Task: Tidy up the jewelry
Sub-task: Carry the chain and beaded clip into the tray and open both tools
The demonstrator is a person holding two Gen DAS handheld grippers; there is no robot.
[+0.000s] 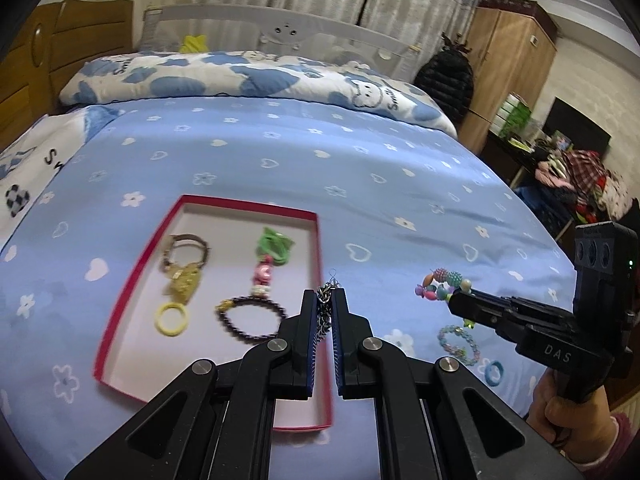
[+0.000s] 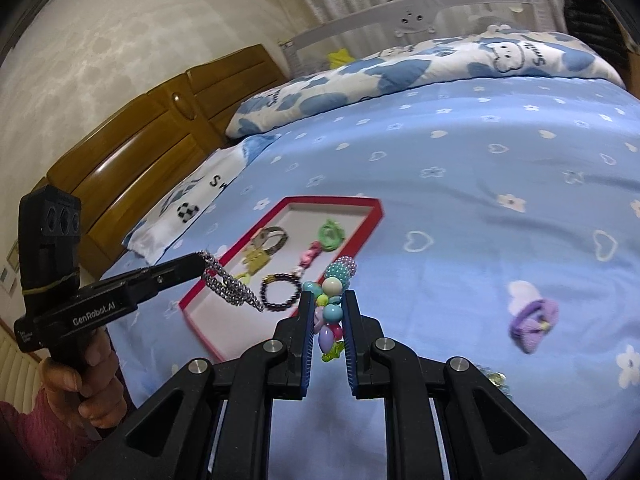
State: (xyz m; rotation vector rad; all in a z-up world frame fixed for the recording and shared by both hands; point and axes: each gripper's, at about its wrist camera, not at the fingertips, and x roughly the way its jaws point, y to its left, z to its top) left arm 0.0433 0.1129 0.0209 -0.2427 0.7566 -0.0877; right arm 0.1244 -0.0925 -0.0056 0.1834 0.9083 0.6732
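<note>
On the blue flower-print bedsheet [image 1: 280,152] lies a shallow red-rimmed box lid [image 1: 120,292] with bracelets inside. The left gripper [image 1: 325,300] is clamped tight on a silver metal chain [image 2: 228,286] hanging over the lid's near edge. The right gripper [image 2: 329,300] pinches a string of chunky multicoloured plastic beads [image 2: 334,280] just beside the lid, above the sheet.

Both wrist views look forward and downward along their own fingers, close above the bed [image 1: 360,148]. Each faces the headboard side; both share the red tray [image 1: 120,308] [image 2: 208,296] and the opposite gripper.
</note>
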